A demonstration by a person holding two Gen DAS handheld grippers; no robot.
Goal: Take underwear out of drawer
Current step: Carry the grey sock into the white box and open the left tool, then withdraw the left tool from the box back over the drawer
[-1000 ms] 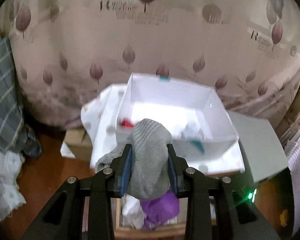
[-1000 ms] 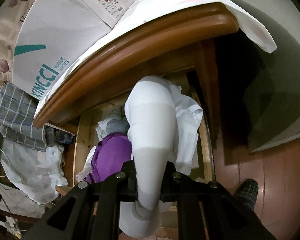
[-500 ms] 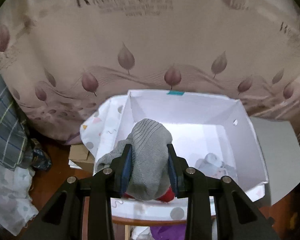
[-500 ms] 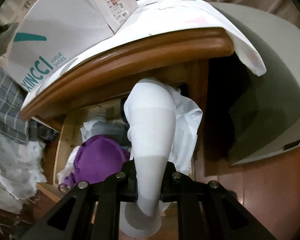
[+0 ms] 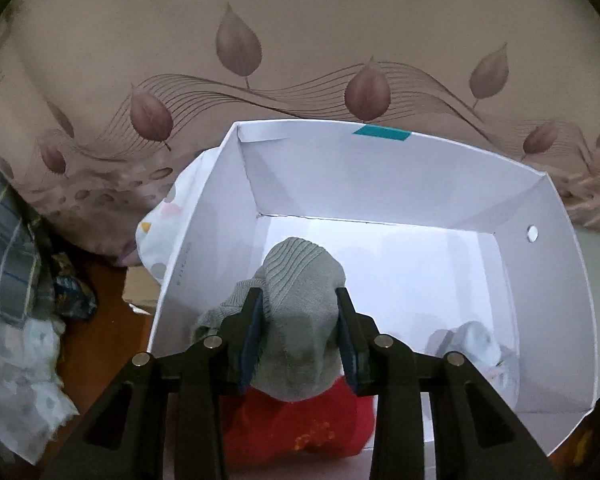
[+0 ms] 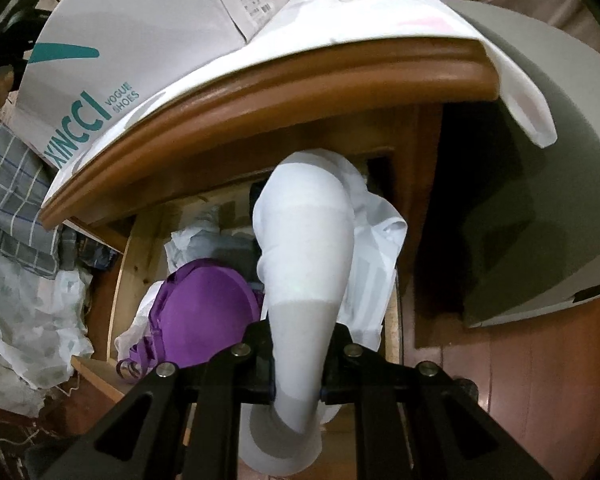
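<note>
My left gripper (image 5: 298,300) hangs over the open white shoe box (image 5: 380,176) with a grey ribbed piece of underwear (image 5: 300,272) between its pads. Its jaws are opening, though the pads still touch the cloth. Just under it in the box lies a red garment (image 5: 300,428), and a pale grey-white one (image 5: 472,340) sits at the right. My right gripper (image 6: 300,332) is shut on a white garment with grey bands (image 6: 304,232), held above the open wooden drawer (image 6: 136,248). In the drawer lie a purple bra (image 6: 204,304) and other clothes.
The box stands on a cloth-covered wooden tabletop (image 6: 260,96) above the drawer. A leaf-patterned curtain (image 5: 300,60) hangs behind the box. Plaid cloth (image 6: 12,192) and plastic bags (image 6: 28,312) crowd the left. A grey bin (image 6: 540,160) stands on the wooden floor at the right.
My left gripper has carried the grey underwear forward and down, from above the drawer to inside the box's rim over the red garment. The right gripper has stayed put with its white garment.
</note>
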